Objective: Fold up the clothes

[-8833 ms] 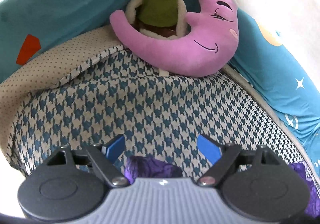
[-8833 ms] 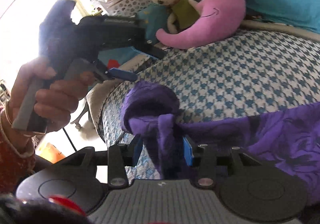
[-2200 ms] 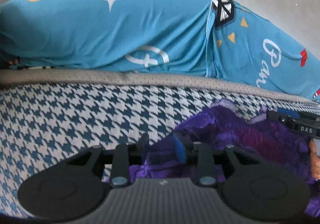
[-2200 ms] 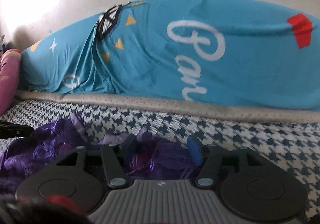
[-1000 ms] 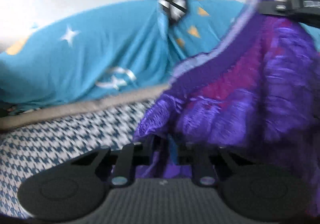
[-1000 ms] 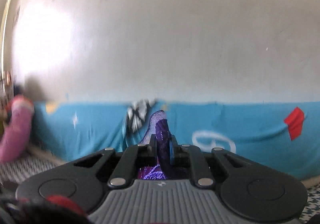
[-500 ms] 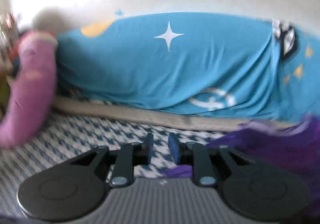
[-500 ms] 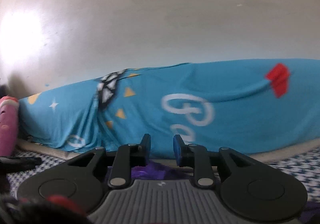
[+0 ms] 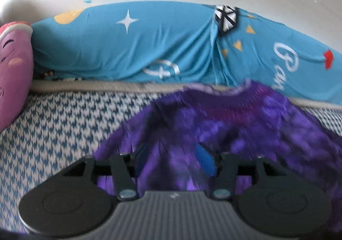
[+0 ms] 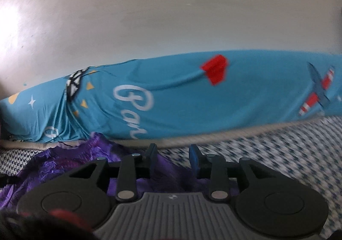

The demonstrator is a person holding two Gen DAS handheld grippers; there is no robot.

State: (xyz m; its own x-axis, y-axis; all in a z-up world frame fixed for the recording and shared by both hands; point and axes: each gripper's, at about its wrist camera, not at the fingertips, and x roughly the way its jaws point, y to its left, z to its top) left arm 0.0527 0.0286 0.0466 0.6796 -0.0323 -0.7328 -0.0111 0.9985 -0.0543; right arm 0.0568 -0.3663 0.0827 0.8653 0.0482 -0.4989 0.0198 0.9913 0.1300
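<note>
A purple patterned garment [image 9: 224,124] lies spread on the blue-and-white houndstooth bed cover [image 9: 64,124], its pale neckline edge toward the far pillows. My left gripper [image 9: 174,159] hovers open just over the garment's near part, nothing between its blue pads. In the right wrist view the same garment [image 10: 70,160] lies low at the left and runs under the fingers. My right gripper [image 10: 173,155] is open above the garment's right edge, with bare houndstooth cover [image 10: 277,148] beyond.
Long blue pillows [image 9: 149,47] with stars and white lettering line the far side against a pale wall [image 10: 171,15]. A pink moon-shaped plush [image 9: 12,73] sits at the left end. A beige mattress edge [image 9: 106,86] runs beneath the pillows.
Both grippers held the garment lifted a second ago, then lowered it. Both have since opened and the garment now lies spread on the bed.
</note>
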